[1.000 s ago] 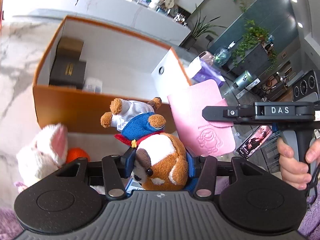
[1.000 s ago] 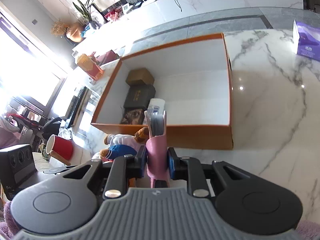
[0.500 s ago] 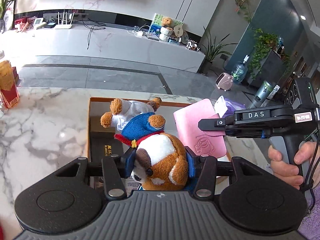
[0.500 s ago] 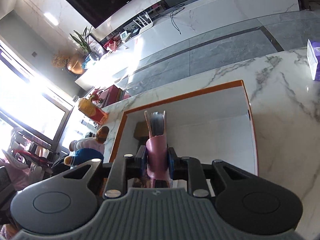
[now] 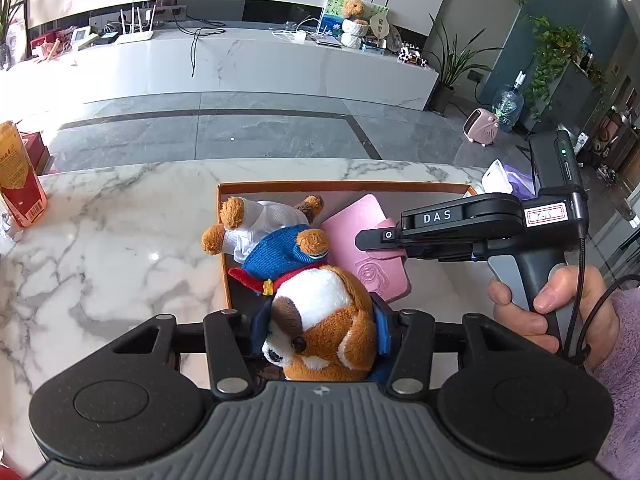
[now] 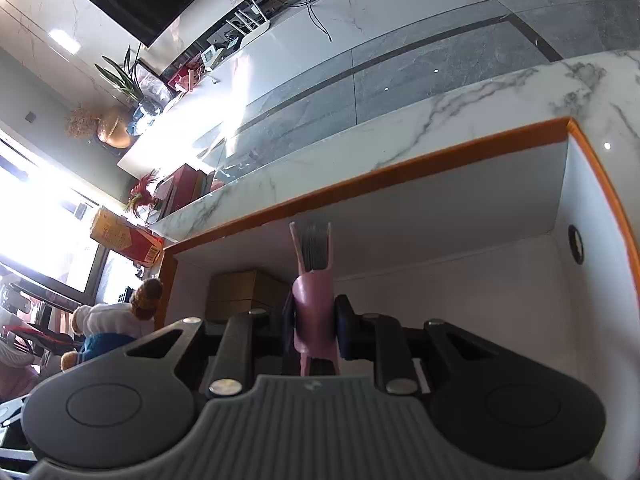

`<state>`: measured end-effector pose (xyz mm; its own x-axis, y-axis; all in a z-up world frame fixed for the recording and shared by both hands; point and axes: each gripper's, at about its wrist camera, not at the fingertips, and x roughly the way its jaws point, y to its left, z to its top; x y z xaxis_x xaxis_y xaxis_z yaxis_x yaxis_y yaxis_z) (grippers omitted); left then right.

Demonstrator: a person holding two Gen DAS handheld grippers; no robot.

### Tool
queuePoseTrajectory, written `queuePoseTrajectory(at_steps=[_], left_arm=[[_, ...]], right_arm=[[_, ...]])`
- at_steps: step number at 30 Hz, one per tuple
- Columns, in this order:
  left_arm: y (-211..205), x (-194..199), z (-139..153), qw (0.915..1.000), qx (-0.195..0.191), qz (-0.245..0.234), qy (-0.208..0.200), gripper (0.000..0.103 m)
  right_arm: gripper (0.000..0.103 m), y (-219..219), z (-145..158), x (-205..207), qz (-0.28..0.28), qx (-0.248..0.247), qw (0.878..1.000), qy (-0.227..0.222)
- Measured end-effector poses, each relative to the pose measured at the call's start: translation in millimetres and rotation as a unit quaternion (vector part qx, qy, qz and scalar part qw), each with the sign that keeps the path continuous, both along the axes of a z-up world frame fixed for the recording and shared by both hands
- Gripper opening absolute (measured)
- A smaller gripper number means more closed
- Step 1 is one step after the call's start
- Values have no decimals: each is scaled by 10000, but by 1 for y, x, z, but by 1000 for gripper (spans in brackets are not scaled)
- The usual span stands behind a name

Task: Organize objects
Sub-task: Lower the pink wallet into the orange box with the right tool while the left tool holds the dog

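Marble worktop [image 5: 120, 240] carries an orange box [image 6: 400, 168] with white inner walls, open at the top. Red and yellow carton [image 5: 18, 176] stands at the worktop's far left edge, well apart from the box. Inside the box, a tan carton [image 6: 240, 292] sits in the far left corner.

Plush dog [image 5: 316, 312] in a blue top and white trousers hangs above the box's left wall, feet pointing away from the camera. Left hand-held gripper [image 5: 320, 324] is clamped on the dog's head, blue pads pressed against both sides. In the right wrist view the dog's legs show just outside the box's left rim.

Pink wallet [image 5: 368, 248] is held over the box interior, just right of the plush dog, close to it; cannot tell if they touch. Right hand-held gripper [image 6: 314, 328] is closed on the wallet's lower part, edge-on, with its stack of grey card sleeves fanning upward. The person's hand [image 5: 548, 308] grips the right gripper's handle, purple fuzzy sleeve at the wrist.
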<state>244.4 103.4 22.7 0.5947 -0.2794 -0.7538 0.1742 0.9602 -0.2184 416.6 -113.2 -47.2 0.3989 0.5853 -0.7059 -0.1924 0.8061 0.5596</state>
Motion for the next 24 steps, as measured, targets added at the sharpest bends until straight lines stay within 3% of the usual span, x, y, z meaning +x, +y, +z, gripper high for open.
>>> queuePoseTrajectory(at_steps=[6, 14, 20, 24], left_arm=[[1, 3, -3, 10000, -35, -49, 62, 58], [4, 5, -8, 9998, -77, -26, 154, 58], [2, 3, -7, 9998, -67, -51, 171, 58], [2, 3, -7, 9998, -66, -35, 181, 58]], right_arm=[[23, 6, -12, 3, -172, 172, 9997, 70], [23, -8, -28, 12, -679, 1071, 9880, 887], [25, 2, -41, 18, -600, 729, 9897, 1080], [44, 9, -39, 23, -546, 151, 9926, 1070]])
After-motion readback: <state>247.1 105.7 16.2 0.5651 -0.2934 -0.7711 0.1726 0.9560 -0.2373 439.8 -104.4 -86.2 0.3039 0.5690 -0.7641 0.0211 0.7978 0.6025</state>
